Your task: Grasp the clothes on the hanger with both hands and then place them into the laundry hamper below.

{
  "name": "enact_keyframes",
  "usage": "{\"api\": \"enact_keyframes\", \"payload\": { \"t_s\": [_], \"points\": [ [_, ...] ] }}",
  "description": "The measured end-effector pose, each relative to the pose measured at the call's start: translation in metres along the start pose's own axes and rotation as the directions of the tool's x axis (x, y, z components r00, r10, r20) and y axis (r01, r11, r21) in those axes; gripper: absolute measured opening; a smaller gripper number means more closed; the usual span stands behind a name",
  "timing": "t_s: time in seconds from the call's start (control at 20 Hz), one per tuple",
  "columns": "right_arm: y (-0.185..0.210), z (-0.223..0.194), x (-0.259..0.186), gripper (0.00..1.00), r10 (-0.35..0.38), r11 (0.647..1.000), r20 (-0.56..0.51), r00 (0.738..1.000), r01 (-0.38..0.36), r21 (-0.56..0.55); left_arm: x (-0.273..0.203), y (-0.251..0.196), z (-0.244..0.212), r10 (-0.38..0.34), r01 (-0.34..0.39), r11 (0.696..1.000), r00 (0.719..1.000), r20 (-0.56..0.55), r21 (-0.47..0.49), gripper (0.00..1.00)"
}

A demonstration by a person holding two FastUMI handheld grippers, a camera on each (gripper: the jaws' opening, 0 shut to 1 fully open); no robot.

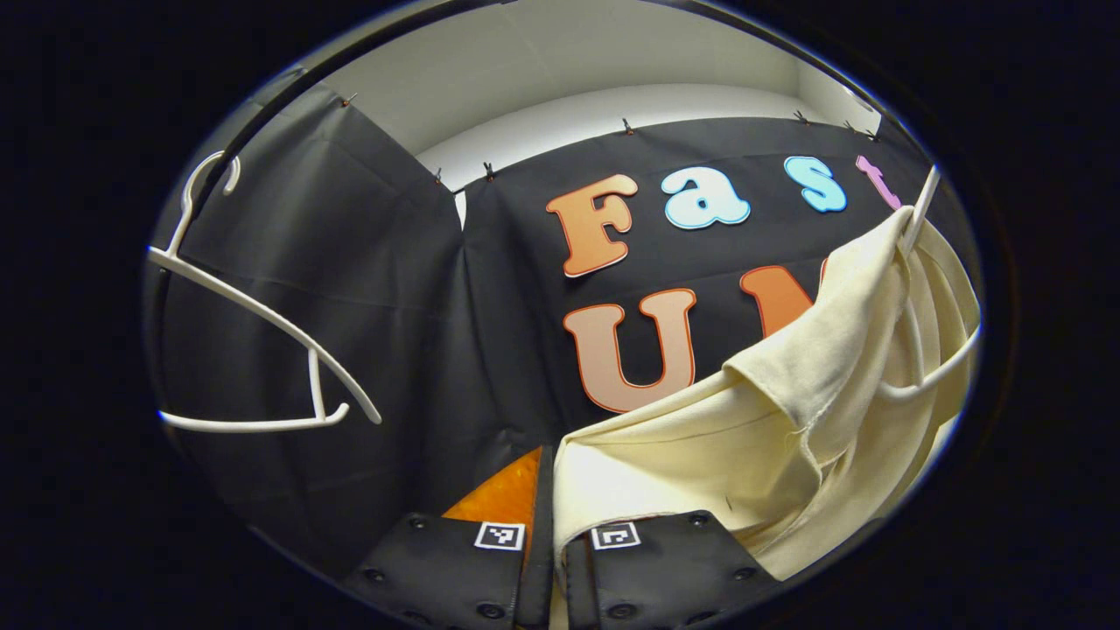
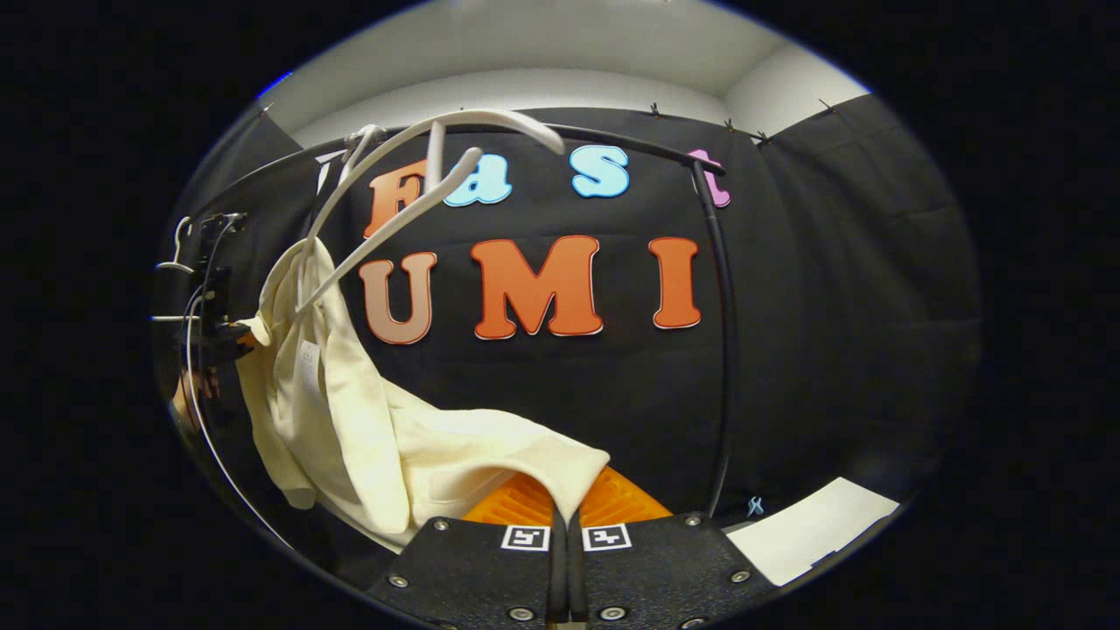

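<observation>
I count two white hangers — one bare (image 1: 262,332), one (image 2: 411,184) carrying a single cream garment (image 1: 787,411), limp and creased. My left gripper (image 1: 556,560) and right gripper (image 2: 567,560) each pinch its hem.

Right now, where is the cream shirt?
The cream shirt hangs off its white hanger, left in the right gripper view, pinched by the right gripper.

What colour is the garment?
Cream garment, clearest in the left gripper view.
</observation>
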State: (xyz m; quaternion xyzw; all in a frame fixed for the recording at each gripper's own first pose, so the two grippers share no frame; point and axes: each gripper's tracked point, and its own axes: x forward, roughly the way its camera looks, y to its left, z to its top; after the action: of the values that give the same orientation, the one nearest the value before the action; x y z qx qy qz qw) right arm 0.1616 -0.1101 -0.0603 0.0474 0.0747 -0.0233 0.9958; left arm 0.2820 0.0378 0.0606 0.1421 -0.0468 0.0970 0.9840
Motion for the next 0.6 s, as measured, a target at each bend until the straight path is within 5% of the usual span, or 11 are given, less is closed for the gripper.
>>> {"api": "enact_keyframes", "payload": {
  "t_s": [0.25, 0.6],
  "points": [
    [0.026, -0.018, -0.001, 0.0, 0.047, 0.999, -0.015, 0.999, -0.047, 0.015, 0.008, 0.016, -0.029, 0.036, -0.036, 0.999, 0.999, -0.038, -0.01, 0.14],
    [0.046, -0.01, -0.024, 0.0, 0.101, 0.995, 0.013, 0.995, -0.101, -0.01, -0.042, 0.014, -0.063, -0.082, 0.077, 0.993, 0.995, -0.052, -0.085, 0.16]
  ]
}}
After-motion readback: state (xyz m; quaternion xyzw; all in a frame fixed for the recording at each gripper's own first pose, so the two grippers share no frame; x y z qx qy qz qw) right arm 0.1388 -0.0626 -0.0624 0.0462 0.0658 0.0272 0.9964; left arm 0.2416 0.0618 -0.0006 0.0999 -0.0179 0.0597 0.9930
